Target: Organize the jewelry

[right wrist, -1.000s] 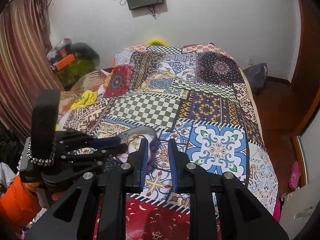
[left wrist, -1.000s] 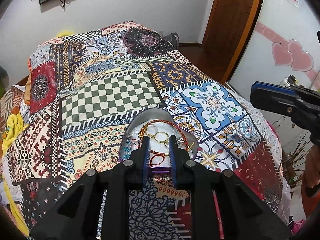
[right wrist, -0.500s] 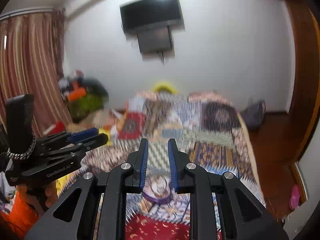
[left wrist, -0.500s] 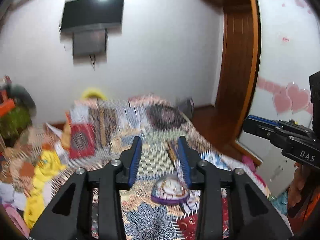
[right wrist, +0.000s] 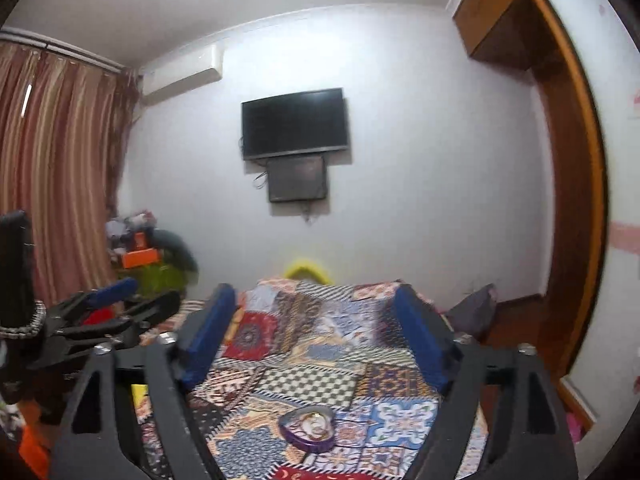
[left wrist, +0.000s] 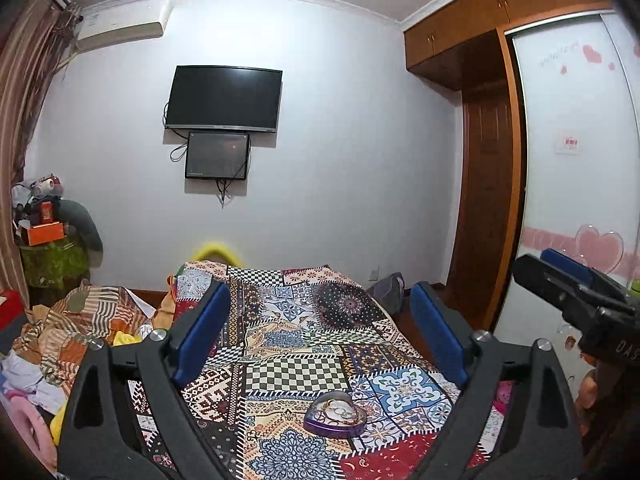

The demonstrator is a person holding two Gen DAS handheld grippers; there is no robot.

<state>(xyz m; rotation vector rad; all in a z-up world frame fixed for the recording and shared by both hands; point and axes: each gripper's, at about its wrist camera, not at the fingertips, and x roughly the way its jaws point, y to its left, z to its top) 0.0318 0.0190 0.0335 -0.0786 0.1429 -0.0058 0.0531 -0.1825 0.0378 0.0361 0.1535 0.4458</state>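
A purple heart-shaped jewelry box [left wrist: 335,419] lies open on the patchwork bedspread [left wrist: 296,344], with gold rings and bracelets inside. It also shows in the right wrist view [right wrist: 308,428]. My left gripper [left wrist: 320,332] is open and empty, raised well above and behind the box. My right gripper [right wrist: 316,330] is open and empty too, also raised back from the box. The right gripper shows at the right edge of the left wrist view [left wrist: 576,300]; the left gripper shows at the left of the right wrist view [right wrist: 100,312].
A TV [left wrist: 224,98] hangs on the far wall. Piled clothes [left wrist: 72,328] lie left of the bed. A wooden door [left wrist: 488,232] and a wardrobe with heart stickers [left wrist: 580,200] stand at the right. Curtains [right wrist: 56,184] hang at the left.
Both grippers pulled up and back from the jewelry box and tilted toward the wall. Both jaws opened wide from nearly closed.
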